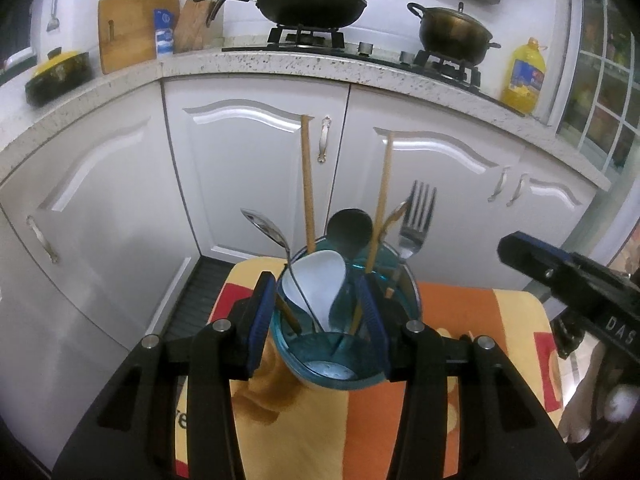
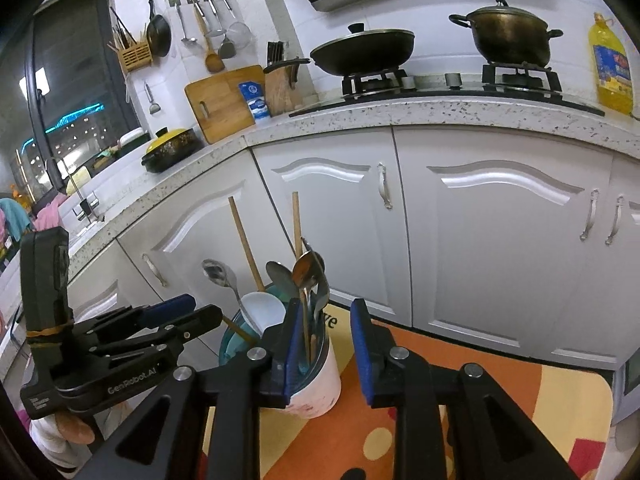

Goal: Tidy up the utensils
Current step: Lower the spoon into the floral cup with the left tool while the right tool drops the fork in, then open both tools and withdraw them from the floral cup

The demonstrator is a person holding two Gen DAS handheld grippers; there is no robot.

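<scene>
Support: a stool (image 1: 516,320) topped with an orange-and-yellow patterned cover, in front of the white cabinets (image 2: 500,240).
On it: just the cup (image 2: 320,376), standing upright toward the stool's left side, utensils poking out.

Cool, fairly bright indoor light from above puts soft glare on the white cabinet doors (image 1: 248,168) ahead of both grippers, while fisheye bending curves the countertop (image 2: 400,112), corners fall black, and nearest parts blur slightly.
</scene>
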